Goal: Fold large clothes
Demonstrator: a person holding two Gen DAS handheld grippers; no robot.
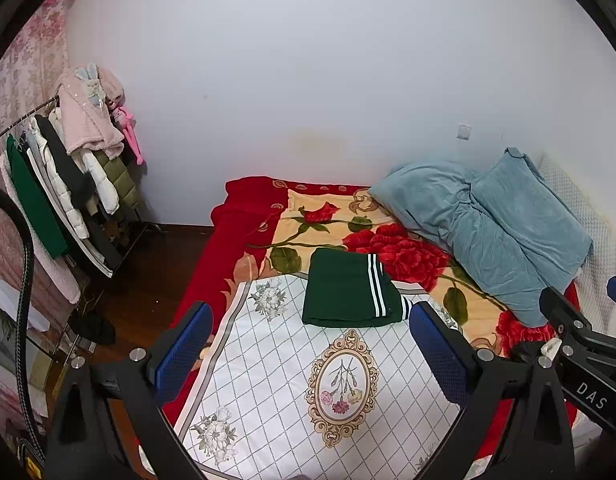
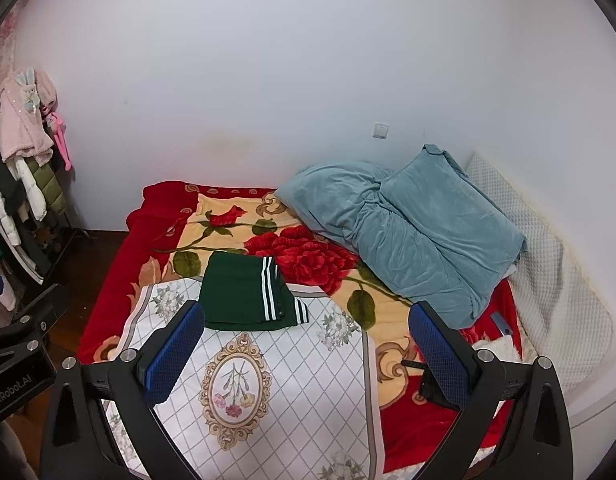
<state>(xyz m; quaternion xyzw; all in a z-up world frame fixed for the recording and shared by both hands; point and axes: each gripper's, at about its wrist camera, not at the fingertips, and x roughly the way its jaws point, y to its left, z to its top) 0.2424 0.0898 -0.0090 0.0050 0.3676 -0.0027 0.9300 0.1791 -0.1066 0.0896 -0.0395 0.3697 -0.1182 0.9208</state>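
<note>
Right now both of your grippers hang above the near end of the bed (image 1: pixel 244 216), each with its fingers spread wide and holding nothing: the left gripper (image 1: pixel 308 354) and the right gripper (image 2: pixel 306 354) frame a broad stretch of white diamond-pattern sheet (image 2: pixel 308 400) between their blue pads. The folded green garment with white stripes (image 1: pixel 349 294) lies flat beyond the fingertips, straddling the far edge of that sheet and the red rose blanket (image 2: pixel 315 258). You can count one folded garment, three white stripes in each band on it, and two teal pillows (image 2: pixel 407 232) heaped at the far right against the wall.

The bed's left edge drops to dark wooden floor (image 1: pixel 148 276), with a strip of floor between it and a clothes rack (image 1: pixel 68 184) crowded with coats. On the right, a white quilted headboard (image 2: pixel 547 280) closes that side. In the left wrist view the other gripper's body reads "DAS"; in the right wrist view the other body reads "GenRobot.AI". One white wall switch (image 2: pixel 381 130) sits above the pillows.
</note>
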